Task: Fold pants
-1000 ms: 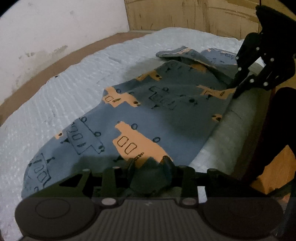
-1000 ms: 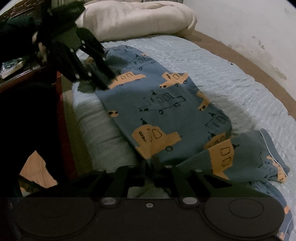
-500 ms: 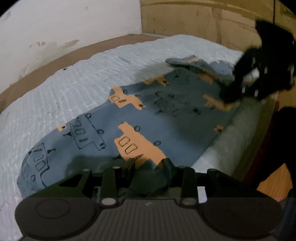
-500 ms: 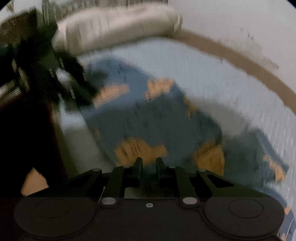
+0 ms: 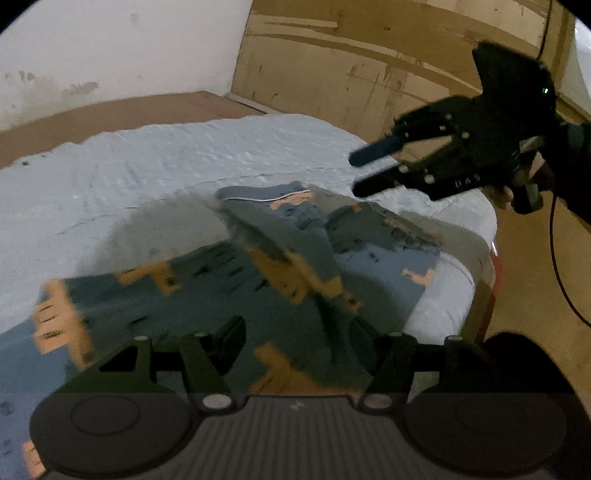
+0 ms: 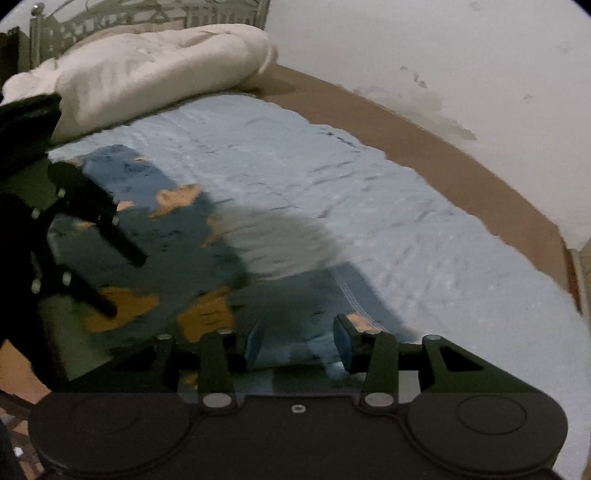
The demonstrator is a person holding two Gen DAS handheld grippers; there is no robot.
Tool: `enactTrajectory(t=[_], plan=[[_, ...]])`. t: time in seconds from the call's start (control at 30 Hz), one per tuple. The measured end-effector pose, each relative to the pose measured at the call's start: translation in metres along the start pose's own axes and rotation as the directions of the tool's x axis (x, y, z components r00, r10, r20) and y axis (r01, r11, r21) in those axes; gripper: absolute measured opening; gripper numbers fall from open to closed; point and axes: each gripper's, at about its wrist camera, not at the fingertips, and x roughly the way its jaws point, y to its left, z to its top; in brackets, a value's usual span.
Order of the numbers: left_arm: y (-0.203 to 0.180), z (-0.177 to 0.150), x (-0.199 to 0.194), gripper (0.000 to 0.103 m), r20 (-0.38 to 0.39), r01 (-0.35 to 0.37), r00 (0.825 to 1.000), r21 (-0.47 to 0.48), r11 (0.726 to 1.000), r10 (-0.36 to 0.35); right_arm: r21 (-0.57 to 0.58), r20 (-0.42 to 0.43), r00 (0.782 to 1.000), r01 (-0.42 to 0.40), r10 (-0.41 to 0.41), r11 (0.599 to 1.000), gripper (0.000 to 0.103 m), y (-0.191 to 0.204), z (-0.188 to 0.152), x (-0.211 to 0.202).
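Note:
The blue-grey pants point(image 5: 280, 266) with orange vehicle prints lie in layers on the light blue bedspread point(image 5: 147, 166), near the bed's edge. My left gripper point(image 5: 291, 332) hovers over them. Its jaws are opening, and the blurred cloth below is not pinched. My right gripper point(image 5: 355, 174) hangs in the air above the far end of the pants, jaws apart with nothing in them. In the right wrist view the right gripper point(image 6: 299, 339), with blue pads point(image 6: 343, 343), is opening over the hem of the pants point(image 6: 166, 240). The left gripper point(image 6: 123, 286) stands spread at the left.
A white duvet point(image 6: 159, 74) is bunched at the head of the bed before a metal headboard point(image 6: 147, 14). A wooden panel point(image 5: 369, 55) stands past the foot. The mattress edge point(image 5: 480, 258) drops to the floor point(image 5: 535, 295). A hand point(image 5: 517, 184) holds the right gripper.
Both grippers held the pants' near edge a second ago. Both have let go, spread their jaws and risen away from the cloth. The pants now lie in a narrower fold.

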Motion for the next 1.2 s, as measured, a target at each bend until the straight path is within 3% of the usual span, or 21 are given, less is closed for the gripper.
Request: enactTrajectory(t=[0.27, 0.37, 0.5, 0.6, 0.7, 0.83, 0.9, 1.07, 1.2], plan=[[0.006, 0.017, 0.043, 0.065, -0.024, 0.061, 0.998, -0.098, 0.993, -0.064, -0.053, 0.003, 0.999, 0.035, -0.035, 0.998, 0.044, -0.030, 0.005, 0.008], [0.009, 0.018, 0.054, 0.060, -0.035, 0.077, 0.996, -0.114, 0.990, -0.082, -0.094, -0.015, 0.999, 0.033, -0.034, 0.995, 0.044, -0.032, 0.009, 0.017], [0.008, 0.021, 0.059, 0.041, -0.024, 0.099, 0.994, -0.113, 0.989, -0.103, -0.132, -0.028, 0.999, 0.031, -0.035, 0.991, 0.044, -0.036, 0.014, 0.027], [0.003, 0.021, 0.062, 0.038, -0.024, 0.108, 0.994, -0.102, 0.989, -0.111, -0.120, -0.015, 0.999, 0.030, -0.032, 0.992, 0.044, -0.039, 0.018, 0.030], [0.003, 0.023, 0.063, 0.014, -0.009, 0.082, 0.996, -0.100, 0.992, -0.083, -0.123, -0.015, 1.000, 0.025, -0.027, 0.992, 0.044, -0.040, 0.018, 0.035], [-0.007, 0.024, 0.053, 0.002, 0.028, 0.084, 0.996, -0.038, 0.996, -0.083, -0.171, -0.033, 0.999, 0.010, -0.016, 0.985, 0.044, -0.038, 0.020, 0.040], [-0.018, 0.025, 0.051, 0.002, 0.021, 0.116, 0.993, 0.015, 0.993, -0.116, -0.204, -0.052, 0.999, 0.000, -0.011, 0.979, 0.044, -0.039, 0.024, 0.047], [-0.045, 0.021, 0.056, 0.002, -0.018, 0.112, 0.994, 0.133, 0.985, -0.111, -0.246, -0.129, 0.991, -0.051, 0.020, 0.968, 0.044, -0.047, 0.040, 0.075], [-0.051, 0.016, 0.062, 0.002, -0.026, 0.104, 0.995, 0.146, 0.984, -0.101, -0.146, -0.228, 0.970, -0.120, 0.085, 0.982, 0.044, -0.054, 0.060, 0.103]])
